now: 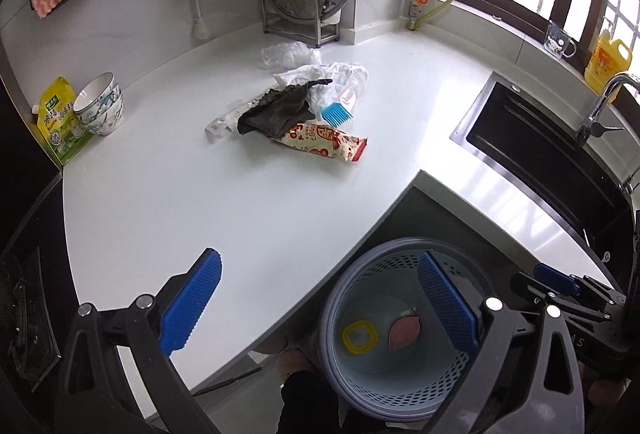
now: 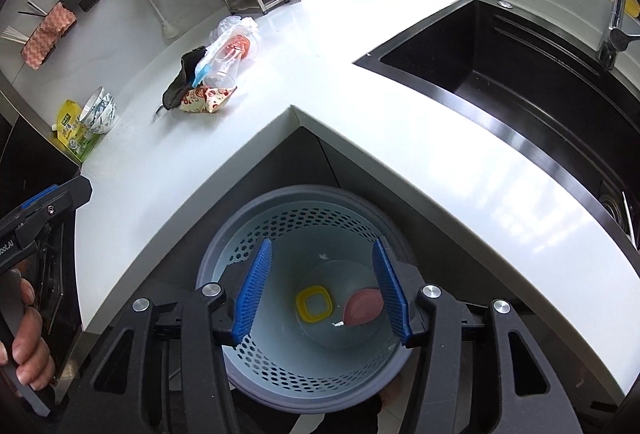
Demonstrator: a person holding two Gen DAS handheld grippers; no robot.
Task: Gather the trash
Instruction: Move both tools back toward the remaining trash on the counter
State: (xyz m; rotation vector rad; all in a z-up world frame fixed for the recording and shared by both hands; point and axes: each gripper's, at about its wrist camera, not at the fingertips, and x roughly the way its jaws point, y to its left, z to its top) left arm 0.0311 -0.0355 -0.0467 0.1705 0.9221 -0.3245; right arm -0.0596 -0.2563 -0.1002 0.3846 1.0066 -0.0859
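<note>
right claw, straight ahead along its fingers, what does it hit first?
Most likely the inside of the trash bin. The right claw is open, empty, and points down into the bin's mouth. Nothing shows between its fingers and the bin floor, where a yellow square ring and a pink scrap lie. Depth is unclear.

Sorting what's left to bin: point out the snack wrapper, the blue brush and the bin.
snack wrapper [image 1: 326, 144], left wrist view, printed middle.
blue brush [image 1: 335, 113], left wrist view, bristle head.
bin [image 2: 280, 222], right wrist view, perforated inner wall.
</note>
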